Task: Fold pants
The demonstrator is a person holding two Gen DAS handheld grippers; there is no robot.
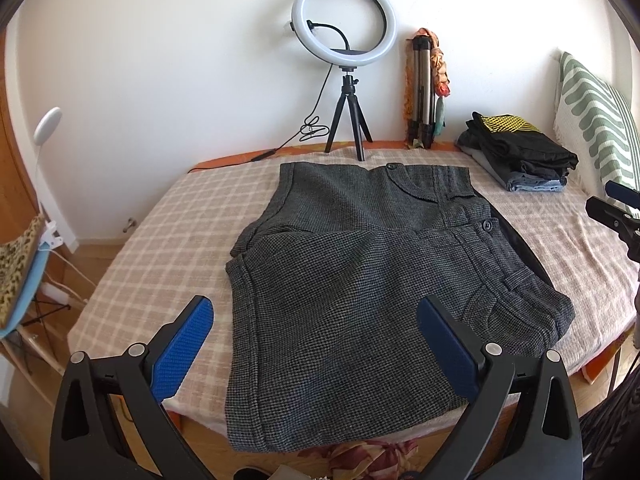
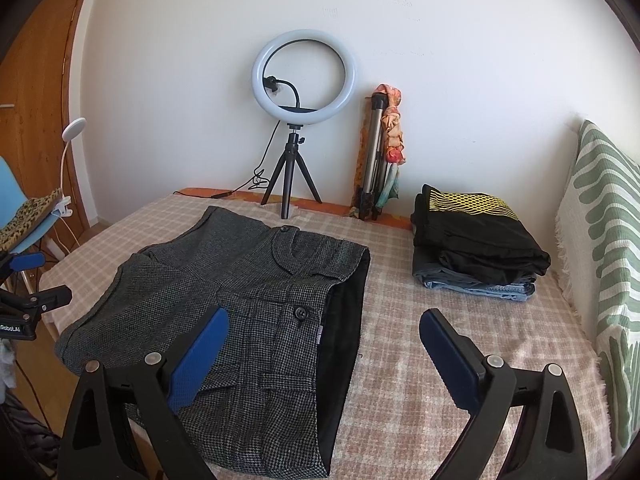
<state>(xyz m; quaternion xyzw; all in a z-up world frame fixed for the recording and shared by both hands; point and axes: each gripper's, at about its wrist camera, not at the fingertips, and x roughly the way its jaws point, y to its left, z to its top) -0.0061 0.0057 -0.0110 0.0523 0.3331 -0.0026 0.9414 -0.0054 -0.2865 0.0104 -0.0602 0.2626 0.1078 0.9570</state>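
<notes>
The grey houndstooth woven pants (image 1: 352, 280) lie folded over at centre frame on the pink checked bedspread (image 1: 160, 248), near edge overhanging. The left gripper (image 1: 316, 344) and right gripper (image 2: 324, 356) hover at the bottom, fingers spread, holding nothing. A one-layer grab would probably undo the fold; the overhang could slide off.

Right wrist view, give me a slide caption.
Open right gripper above folded grey pants beside stacked clothes.
</notes>
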